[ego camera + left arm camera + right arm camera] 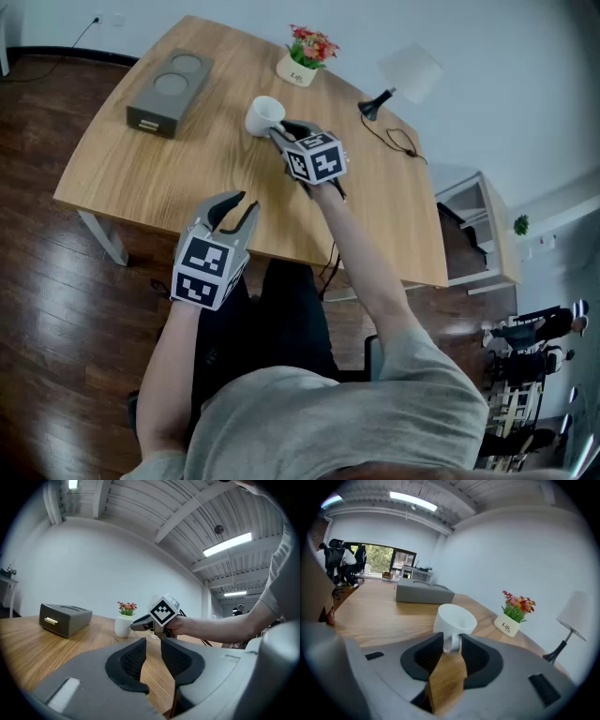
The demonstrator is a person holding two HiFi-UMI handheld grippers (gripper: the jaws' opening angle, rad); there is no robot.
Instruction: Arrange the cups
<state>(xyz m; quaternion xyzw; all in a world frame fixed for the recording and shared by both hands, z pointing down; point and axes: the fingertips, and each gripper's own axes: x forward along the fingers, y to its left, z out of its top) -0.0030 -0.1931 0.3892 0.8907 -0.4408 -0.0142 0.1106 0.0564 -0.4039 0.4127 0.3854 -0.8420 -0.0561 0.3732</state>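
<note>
Pinched in the right claw [278,131]: the handle [451,643] of the white cup [262,114], one pad pressed on each side of the loop. Bowl of the cup just beyond the fingertips, mouth open upward, nothing visible inside. Held over the far middle of the wooden surface [169,178]; no telling whether the base touches the wood. Angled downward from the near side, forearm stretched across the surface behind it. Beyond the cup and to its left, well apart: a grey box [171,92] with two round recesses in its top. Beyond and to its right, near the far edge: a small white flower pot [300,67] with red and yellow blooms. Farther right: a lamp [403,75] with a white shade, its dark cable [401,141] looped on the wood. Nothing between the cup and the grey box, only bare wood. At the near edge of the surface, well short of the cup: the left claw [153,653], held level, pads slightly spread with only wood showing through the narrow gap, gripping nothing.
</note>
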